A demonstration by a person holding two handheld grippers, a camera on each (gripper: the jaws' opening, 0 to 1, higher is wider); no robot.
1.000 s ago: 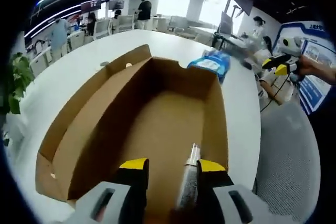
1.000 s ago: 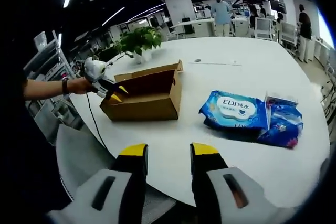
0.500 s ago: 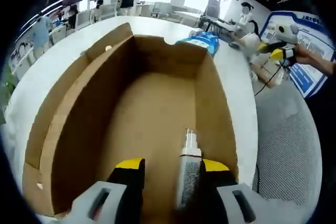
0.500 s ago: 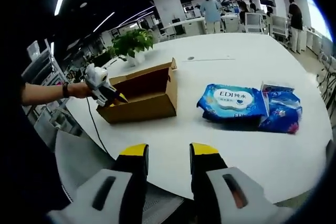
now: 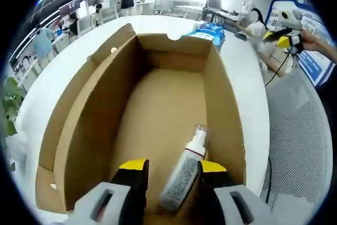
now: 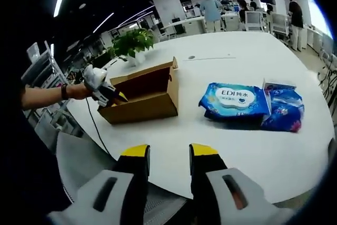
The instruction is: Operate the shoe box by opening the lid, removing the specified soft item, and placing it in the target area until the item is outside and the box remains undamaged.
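Over the near end of the open shoe box point(image 5: 158, 104), the left gripper point(image 5: 171, 169) hangs with its two yellow-tipped jaws apart. A small bottle point(image 5: 183, 175) with a white cap lies on the cardboard floor of the box, between the jaws and closer to the right one. Whether the jaw touches it I cannot tell, and it does not look pinched. The lid of the box stands open along the left side in the left gripper view. Beyond the far end of the box, blue wet-wipe packs point(image 5: 209, 30) lie on the white table point(image 5: 247, 93).

In the right gripper view, the right gripper point(image 6: 163, 154) is over the near edge of the table point(image 6: 226, 61), its jaws apart and holding nothing. The box point(image 6: 143, 97) is well to the left, and the wipe packs point(image 6: 247, 104) lie outside it on the right.

Compared with half a second ago, the bottle has gone from upright against the right jaw to lying on the box floor, cap pointing away. The right gripper is almost where it was.
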